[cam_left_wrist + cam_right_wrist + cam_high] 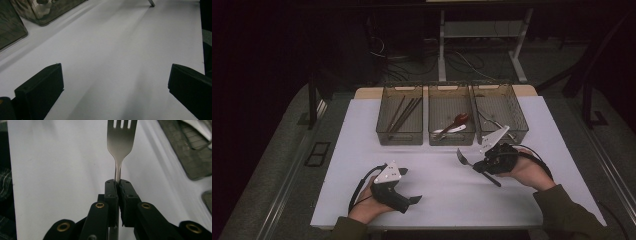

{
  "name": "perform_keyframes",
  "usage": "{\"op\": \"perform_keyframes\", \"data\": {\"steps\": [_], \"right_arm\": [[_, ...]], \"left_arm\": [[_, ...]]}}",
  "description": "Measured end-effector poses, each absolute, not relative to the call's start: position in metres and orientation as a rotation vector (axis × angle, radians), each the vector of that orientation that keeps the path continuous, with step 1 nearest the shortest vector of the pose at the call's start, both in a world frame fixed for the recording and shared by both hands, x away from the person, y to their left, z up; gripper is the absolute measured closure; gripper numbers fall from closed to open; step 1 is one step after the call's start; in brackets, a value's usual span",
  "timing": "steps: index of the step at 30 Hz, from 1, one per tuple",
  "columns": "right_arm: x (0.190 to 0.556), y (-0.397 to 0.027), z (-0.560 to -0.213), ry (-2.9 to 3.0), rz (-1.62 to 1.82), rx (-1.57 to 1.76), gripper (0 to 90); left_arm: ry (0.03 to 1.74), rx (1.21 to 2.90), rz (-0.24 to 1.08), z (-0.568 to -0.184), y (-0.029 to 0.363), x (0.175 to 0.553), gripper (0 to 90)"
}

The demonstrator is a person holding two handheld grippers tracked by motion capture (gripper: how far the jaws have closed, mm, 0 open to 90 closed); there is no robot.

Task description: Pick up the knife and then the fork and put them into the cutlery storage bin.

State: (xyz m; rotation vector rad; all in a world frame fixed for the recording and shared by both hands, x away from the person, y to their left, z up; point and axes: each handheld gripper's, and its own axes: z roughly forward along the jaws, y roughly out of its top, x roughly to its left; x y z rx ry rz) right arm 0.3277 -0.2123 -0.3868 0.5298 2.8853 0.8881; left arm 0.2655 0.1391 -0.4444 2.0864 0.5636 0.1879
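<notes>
From the high view, a person seated at a white bench [452, 195] holds a metal fork [463, 158] clamped in the right gripper [482, 165], its tines pointing toward ten o'clock, lifted just short of three clear mesh-patterned bins ranged along the far edge. The left bin [399, 122] at eleven o'clock holds dark chopsticks [404, 114]; the middle bin [451, 122] at twelve holds a brown spoon [458, 120] and a white one [449, 130]; the right bin [500, 116] at one o'clock carries what looks like thin metal cutlery, too small to name. The grouping suggests a sort by kind, so the fork probably belongs with the metal pieces on the right. The left gripper [409, 187] rests at seven o'clock on the bench, idle.

In the left gripper view, the fingers [40, 90] stand released, wide apart, with bare bench between them; the corner of a bin [47, 10] sits at eleven o'clock, and a sliver of metal [151, 3] at one o'clock.

In the right gripper view, the fingers [111, 195] are clenched on the fork's neck, just below the head, the tines rising to twelve o'clock; the grip this close to the head likely keeps the fork from swinging. A bin's edge [190, 152] lies at two o'clock.

No brand, label or writing can be read anywhere.
</notes>
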Motion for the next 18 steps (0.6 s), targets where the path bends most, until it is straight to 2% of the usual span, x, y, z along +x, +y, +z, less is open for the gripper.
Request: {"op": "perform_keyframes", "data": {"steps": [18], "right_arm": [[0.338,-0.252,-0.384,2.683,1.277,0.808,84.6]], "left_arm": [[0.581,2.086,0.155,-0.445,0.140,0.267,0.0]]}}
